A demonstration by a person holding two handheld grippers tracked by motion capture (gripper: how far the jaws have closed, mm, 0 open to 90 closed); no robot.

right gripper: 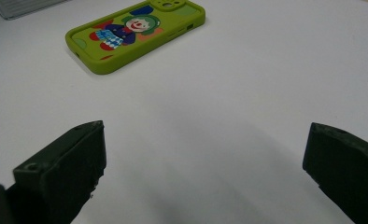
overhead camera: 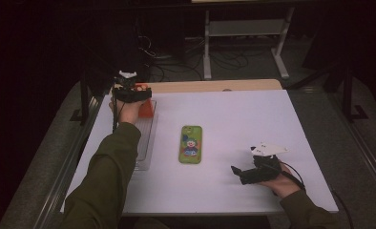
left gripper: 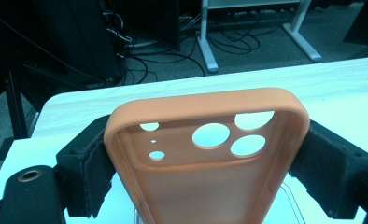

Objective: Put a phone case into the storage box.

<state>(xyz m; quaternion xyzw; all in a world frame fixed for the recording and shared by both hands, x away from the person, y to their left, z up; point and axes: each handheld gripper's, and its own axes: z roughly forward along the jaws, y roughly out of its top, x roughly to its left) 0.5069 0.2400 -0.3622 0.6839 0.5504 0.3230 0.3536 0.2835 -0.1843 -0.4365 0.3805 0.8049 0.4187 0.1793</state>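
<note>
The orange phone case (left gripper: 205,158) sits clamped by its long sides in the left tongs (left gripper: 205,186) at the surface's (overhead camera: 253,114) far left, camera end pointing away, inside showing in the left gripper view. The right tongs (right gripper: 205,172) gape empty near the green case (right gripper: 135,35).

White table (overhead camera: 253,119): green phone case (overhead camera: 191,144) at centre, clear tray (overhead camera: 146,143) near left edge.

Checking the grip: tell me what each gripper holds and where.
Left gripper clamps the orange silicone phone case by its two long sides. Right gripper is open, holding nothing.
</note>
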